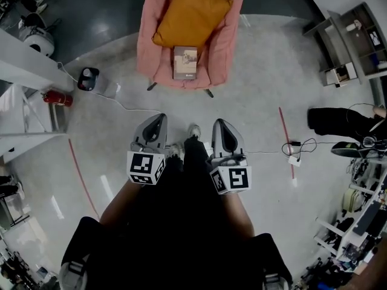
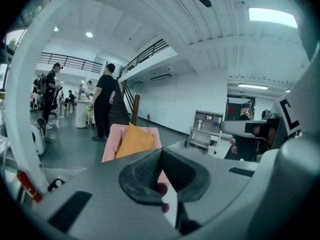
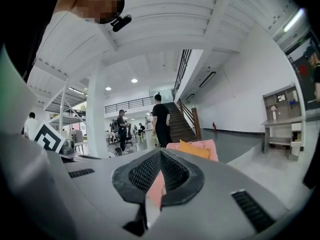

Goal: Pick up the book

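Observation:
A book [image 1: 185,62] with a pale cover lies flat on the seat of a pink armchair [image 1: 217,47], in front of an orange cushion [image 1: 190,14]. Both grippers hang over the floor a good step short of the chair and point at it. My left gripper [image 1: 158,118] and my right gripper [image 1: 217,123] are shut with nothing held. In the left gripper view the closed jaws [image 2: 161,151] cover the seat, with the chair [image 2: 112,144] and the cushion [image 2: 134,140] showing above them. The right gripper view shows shut jaws [image 3: 160,153] before the chair [image 3: 212,149]. Neither gripper view shows the book.
A white cable [image 1: 130,109] crosses the floor between me and the chair. A red fire extinguisher [image 1: 57,98] lies at the left, by a white frame. Red tape lines [image 1: 285,138] and a power strip [image 1: 294,159] are at the right. A shelf unit [image 1: 354,41] stands far right. People [image 2: 104,104] stand behind the chair.

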Demonstrator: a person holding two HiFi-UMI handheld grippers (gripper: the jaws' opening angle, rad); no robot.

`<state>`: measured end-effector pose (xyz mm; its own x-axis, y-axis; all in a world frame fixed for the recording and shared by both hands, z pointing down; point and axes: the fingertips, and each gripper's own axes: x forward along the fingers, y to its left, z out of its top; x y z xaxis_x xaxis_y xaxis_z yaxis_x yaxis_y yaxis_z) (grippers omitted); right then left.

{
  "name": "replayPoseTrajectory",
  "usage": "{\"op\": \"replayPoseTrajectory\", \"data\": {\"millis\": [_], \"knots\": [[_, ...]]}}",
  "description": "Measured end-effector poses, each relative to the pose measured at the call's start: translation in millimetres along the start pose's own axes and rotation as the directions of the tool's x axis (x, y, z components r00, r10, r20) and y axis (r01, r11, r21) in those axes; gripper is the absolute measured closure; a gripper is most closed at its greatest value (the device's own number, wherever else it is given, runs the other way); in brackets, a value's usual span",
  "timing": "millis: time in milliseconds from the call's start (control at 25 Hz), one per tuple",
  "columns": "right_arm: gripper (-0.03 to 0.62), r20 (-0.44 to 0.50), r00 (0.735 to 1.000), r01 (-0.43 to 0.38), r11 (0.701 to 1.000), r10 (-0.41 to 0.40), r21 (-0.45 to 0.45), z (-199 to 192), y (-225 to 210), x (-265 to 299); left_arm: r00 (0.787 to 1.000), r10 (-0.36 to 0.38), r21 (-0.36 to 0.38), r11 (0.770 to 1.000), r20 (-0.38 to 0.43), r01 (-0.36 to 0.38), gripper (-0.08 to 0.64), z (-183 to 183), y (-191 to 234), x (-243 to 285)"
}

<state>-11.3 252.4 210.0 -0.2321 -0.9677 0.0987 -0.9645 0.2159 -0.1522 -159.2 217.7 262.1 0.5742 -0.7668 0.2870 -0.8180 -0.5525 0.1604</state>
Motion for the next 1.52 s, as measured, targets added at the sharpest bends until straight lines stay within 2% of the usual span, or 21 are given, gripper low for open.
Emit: {"op": "replayPoseTrajectory", "data": {"millis": [400, 920, 1360, 1520], "knots": [[0.591, -0.008, 0.999, -0.042, 0.999, 0.042, 0.015, -1, -40, 72, 0.998, 0.058, -0.007, 0.998, 0.009, -0.058, 0.552, 20, 26, 67], [0.591, -0.038, 0.992, -0.115, 0.993, 0.116, 0.038, 6, -129, 197, 0.995, 0.100, -0.005, 0.995, 0.005, -0.100, 0.552, 70, 41, 214], [0.591, -0.081, 0.978, -0.189, 0.981, 0.192, 0.037, 3, -169, 271, 0.988, 0.154, -0.015, 0.988, -0.008, -0.154, 0.552, 83, 63, 280], [0.589, -0.120, 0.975, -0.181, 0.982, 0.187, 0.056, -12, -178, 289, 0.987, 0.159, -0.032, 0.987, -0.033, -0.160, 0.552, 78, 72, 295]]}}
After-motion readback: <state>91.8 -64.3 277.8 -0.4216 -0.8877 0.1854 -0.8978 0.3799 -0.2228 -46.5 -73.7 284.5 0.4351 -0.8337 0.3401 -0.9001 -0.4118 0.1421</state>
